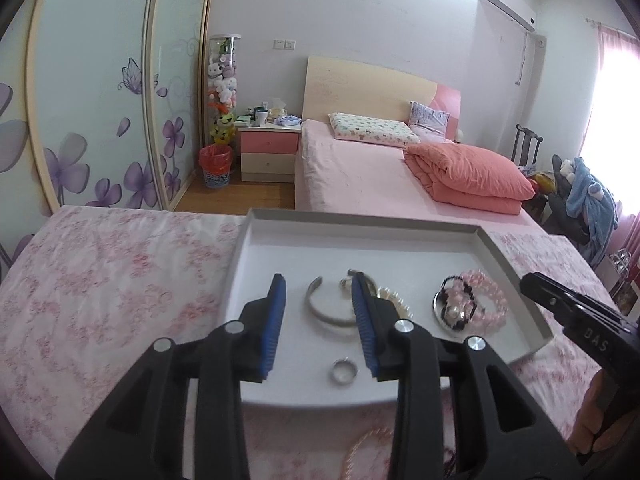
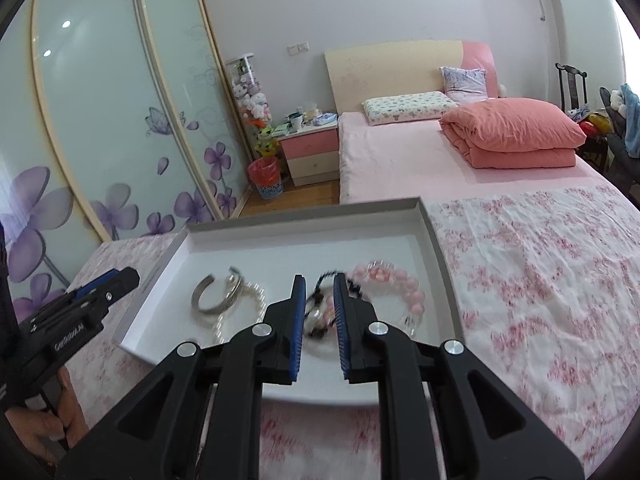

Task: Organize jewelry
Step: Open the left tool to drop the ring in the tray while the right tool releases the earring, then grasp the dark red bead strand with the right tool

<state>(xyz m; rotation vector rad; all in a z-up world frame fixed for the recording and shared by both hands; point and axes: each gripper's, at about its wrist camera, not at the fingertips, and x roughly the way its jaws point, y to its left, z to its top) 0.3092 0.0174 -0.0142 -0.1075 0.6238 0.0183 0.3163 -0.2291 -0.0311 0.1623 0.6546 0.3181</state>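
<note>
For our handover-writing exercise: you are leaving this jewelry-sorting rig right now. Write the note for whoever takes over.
Left gripper: open, empty, over the tray's near part.
Right gripper: shut, empty, at the tray's right side.
Done: in the white tray lie a silver bangle, ring, pearl bracelet, pink bead bracelet and black bead strand.
Left: a bead strand lies on the floral cloth before the tray; it probably goes in next.

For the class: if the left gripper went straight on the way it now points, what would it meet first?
Most likely the silver cuff bangle, lying in the white tray directly between and just beyond the left gripper and its open fingers. Depth is uncertain; the small ring lies nearer, below that line.
</note>
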